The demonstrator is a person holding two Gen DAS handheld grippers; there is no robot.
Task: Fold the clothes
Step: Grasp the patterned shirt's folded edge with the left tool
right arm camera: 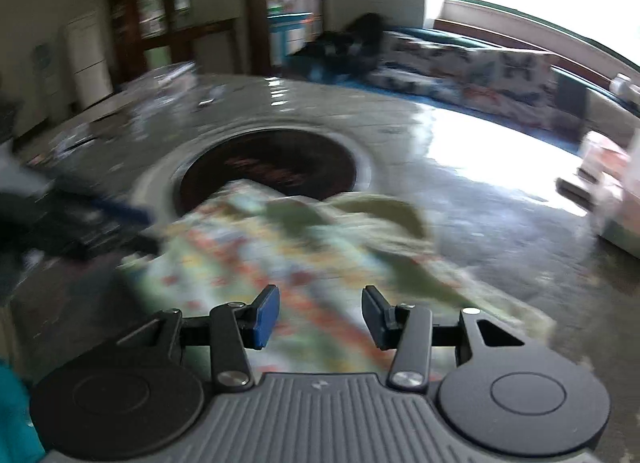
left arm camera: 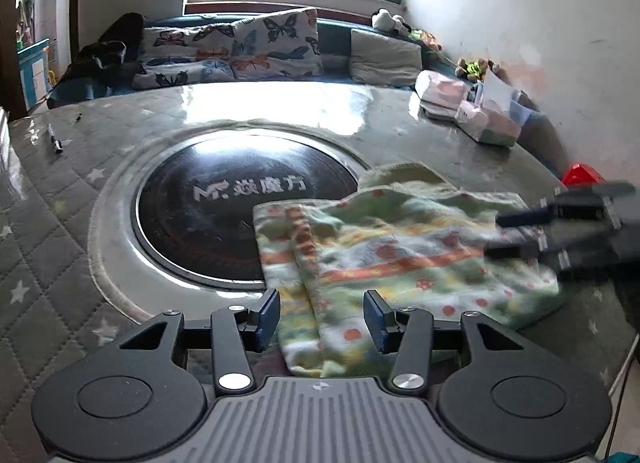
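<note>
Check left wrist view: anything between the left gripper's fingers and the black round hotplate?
Only the patterned garment. Its left edge lies between the open left gripper and the hotplate, overlapping the plate's rim; the left wrist view shows it.

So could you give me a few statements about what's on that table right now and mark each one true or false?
1. The patterned garment lies partly over the dark round hob. True.
2. The left gripper is clamped on the cloth. False: its fingers stand apart, holding nothing.
3. The right gripper is open. True.
4. The garment is plain black. False: it is green with orange and white bands.
5. Butterfly cushions sit beyond the table. True.
</note>
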